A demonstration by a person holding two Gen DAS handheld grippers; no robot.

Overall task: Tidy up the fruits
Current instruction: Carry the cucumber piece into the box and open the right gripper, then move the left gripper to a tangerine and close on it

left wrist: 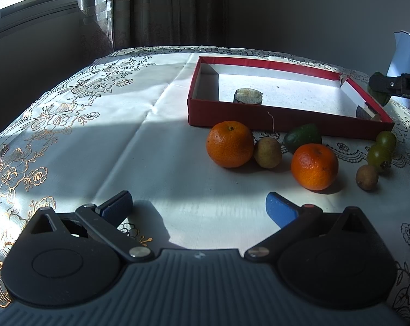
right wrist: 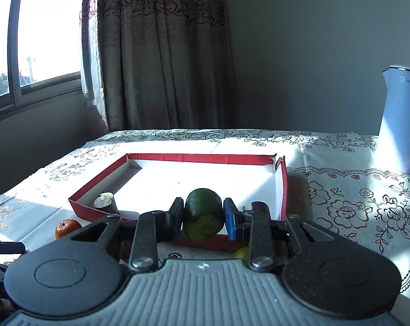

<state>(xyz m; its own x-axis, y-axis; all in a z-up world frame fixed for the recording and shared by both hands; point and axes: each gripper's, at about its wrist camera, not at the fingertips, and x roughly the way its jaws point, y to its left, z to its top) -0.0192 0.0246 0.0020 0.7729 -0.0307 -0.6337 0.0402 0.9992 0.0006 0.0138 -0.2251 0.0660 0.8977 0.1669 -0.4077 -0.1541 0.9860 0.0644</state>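
A shallow red box (left wrist: 232, 114) with a white inside lies on the table; it also shows in the right wrist view (right wrist: 282, 187). In front of it lie two oranges (left wrist: 230, 144) (left wrist: 314, 166), two small brown fruits (left wrist: 267, 152) (left wrist: 367, 177), a dark green fruit (left wrist: 302, 137) and two green grapes (left wrist: 379, 155). My left gripper (left wrist: 199, 206) is open and empty, low over the cloth near the fruits. My right gripper (right wrist: 203, 217) is shut on a green avocado-like fruit (right wrist: 203, 213), held above the box's near edge. A cut dark piece (left wrist: 248, 96) stands in the box.
A blue-grey kettle (right wrist: 402, 119) stands at the table's right back. The floral tablecloth (left wrist: 96, 135) covers the table. Curtain (right wrist: 161, 54) and window (right wrist: 42, 27) lie behind. One orange (right wrist: 67, 227) and a yellow-green fruit (right wrist: 241, 252) show below my right gripper.
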